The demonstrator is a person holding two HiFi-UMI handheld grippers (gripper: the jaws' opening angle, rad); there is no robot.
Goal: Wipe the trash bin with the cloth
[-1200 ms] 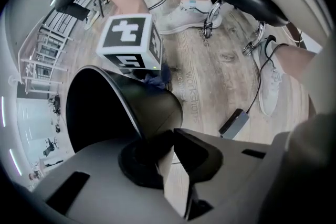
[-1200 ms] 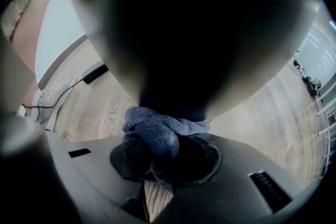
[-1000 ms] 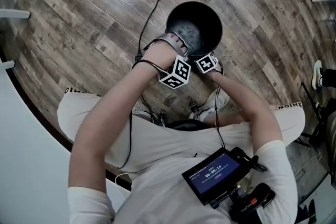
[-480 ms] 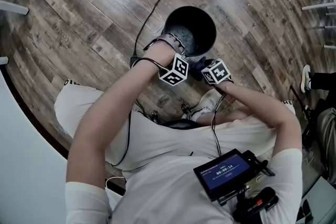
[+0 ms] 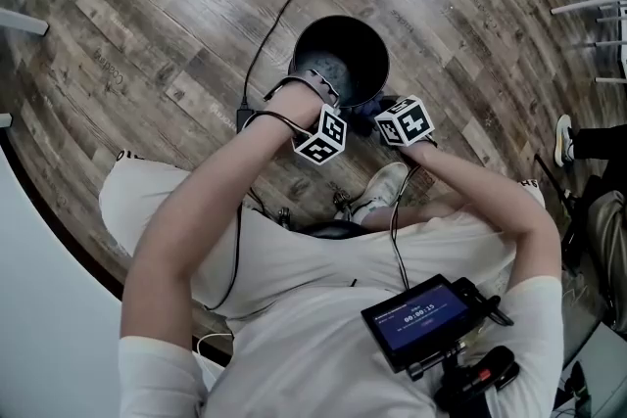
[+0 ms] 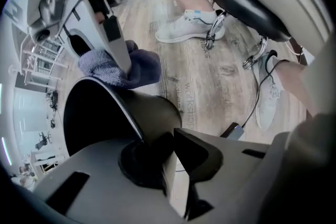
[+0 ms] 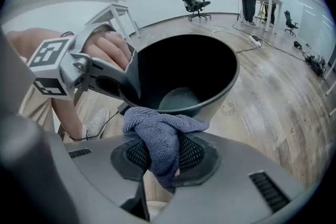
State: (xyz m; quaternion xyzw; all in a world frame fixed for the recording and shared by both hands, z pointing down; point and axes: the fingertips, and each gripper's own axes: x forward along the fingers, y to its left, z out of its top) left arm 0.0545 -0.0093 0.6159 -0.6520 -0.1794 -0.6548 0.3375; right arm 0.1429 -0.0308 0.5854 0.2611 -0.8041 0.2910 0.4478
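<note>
- Left gripper [image 6: 169,155] fingers clamp the trash bin [image 7: 223,93] rim.
- Right gripper [image 7: 165,165] fingers pinch the cloth [image 7: 160,134] (bunched) beside the rim.
- Wiping likely underway; finished share unclear.

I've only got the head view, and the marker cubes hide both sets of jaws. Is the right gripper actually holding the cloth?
Observer: Yes. The right gripper view shows the right gripper shut on the blue-grey cloth, with a bunch of it sticking out past the pads.
Operator: And the left one?
Observer: The left gripper is shut on the trash bin at its rim, with one jaw inside the wall and one outside.
Operator: Does the cloth touch the bin?
Observer: In the left gripper view the cloth lies against the outer edge of the rim, so contact looks likely.
</note>
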